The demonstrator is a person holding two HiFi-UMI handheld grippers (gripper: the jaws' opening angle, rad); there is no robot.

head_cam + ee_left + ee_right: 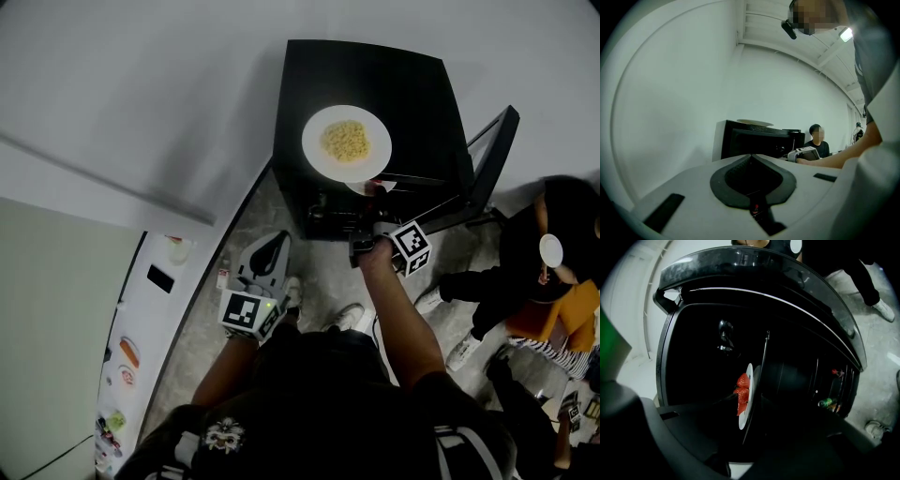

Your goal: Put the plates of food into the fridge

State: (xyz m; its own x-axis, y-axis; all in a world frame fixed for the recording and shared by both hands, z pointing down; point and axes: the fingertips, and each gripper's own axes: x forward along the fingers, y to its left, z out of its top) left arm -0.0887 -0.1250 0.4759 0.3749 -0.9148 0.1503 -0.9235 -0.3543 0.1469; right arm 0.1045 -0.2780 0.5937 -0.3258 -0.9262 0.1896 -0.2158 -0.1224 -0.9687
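Observation:
A white plate of yellow food [346,142] rests on top of the black mini fridge [403,80], whose door [492,159] hangs open to the right. A second white plate with strawberries [746,411] sits on a shelf inside the fridge, and part of it shows in the head view [367,187]. My right gripper [367,230] is at the fridge opening. Its jaws [750,439] stand wide on either side of the strawberry plate, not pressing on it. My left gripper [274,246] hangs low to the left of the fridge, its jaws [751,157] together with nothing in them.
A person [553,272] sits on the floor right of the open door. A white counter [141,319] with several small items runs along the left. A green can [827,402] stands in the door shelf. White walls close in behind the fridge.

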